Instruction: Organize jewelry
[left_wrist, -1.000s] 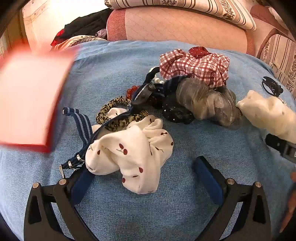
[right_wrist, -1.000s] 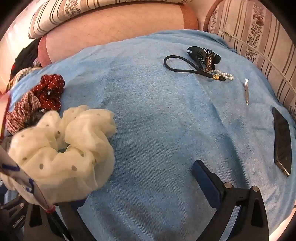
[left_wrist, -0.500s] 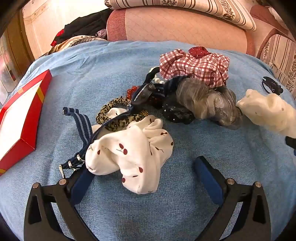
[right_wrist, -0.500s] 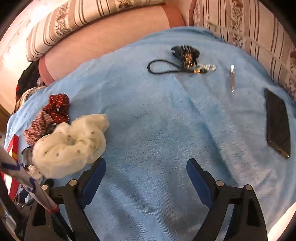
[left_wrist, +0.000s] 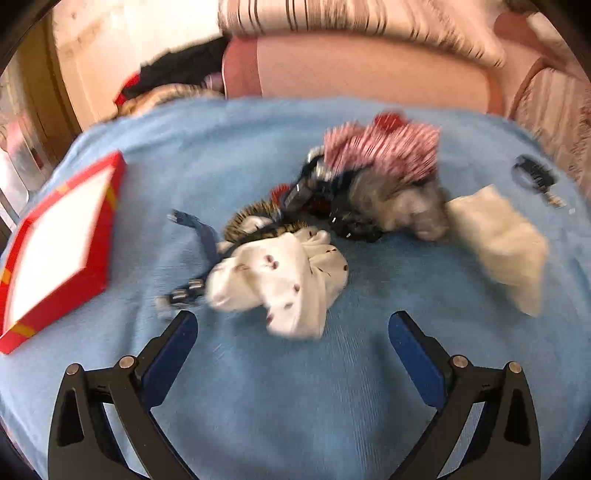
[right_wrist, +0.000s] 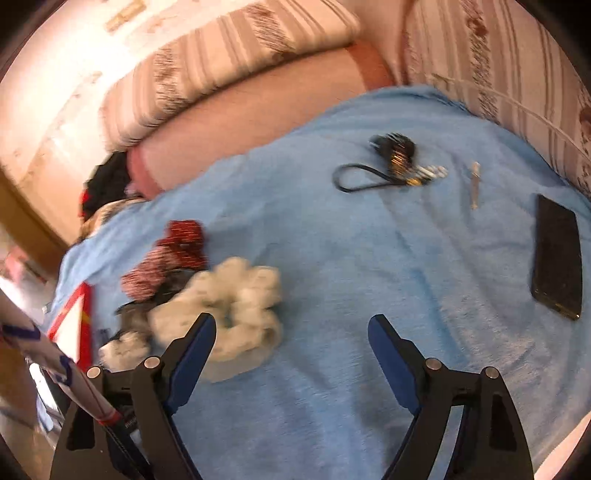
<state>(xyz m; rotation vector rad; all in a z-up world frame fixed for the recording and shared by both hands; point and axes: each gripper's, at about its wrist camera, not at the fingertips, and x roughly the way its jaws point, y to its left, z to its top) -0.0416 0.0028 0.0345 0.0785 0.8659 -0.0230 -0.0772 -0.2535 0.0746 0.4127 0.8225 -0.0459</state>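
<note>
A heap of hair accessories lies on the blue cloth (left_wrist: 295, 387): a white cherry-print scrunchie (left_wrist: 284, 284), a red plaid scrunchie (left_wrist: 384, 151), a grey one (left_wrist: 399, 206), a leopard band (left_wrist: 251, 225) and a striped strap (left_wrist: 199, 236). A cream dotted scrunchie (left_wrist: 506, 247) (right_wrist: 229, 314) lies to the right of the heap. My left gripper (left_wrist: 291, 332) stands open just short of the cherry scrunchie. My right gripper (right_wrist: 291, 336) is open above the cloth, its left finger beside the cream scrunchie. Both views are blurred.
A red box with a white inside (left_wrist: 59, 251) (right_wrist: 75, 325) lies at the left. A black band with a clip and pearls (right_wrist: 391, 166), a small metal clip (right_wrist: 474, 181) and a dark phone (right_wrist: 557, 254) lie at the right. Sofa cushions (right_wrist: 236, 66) rise behind.
Both grippers have pulled back and risen, so the heap looks smaller. The right gripper let go of the cream scrunchie a second ago and it lies free. The red box stays at the left.
</note>
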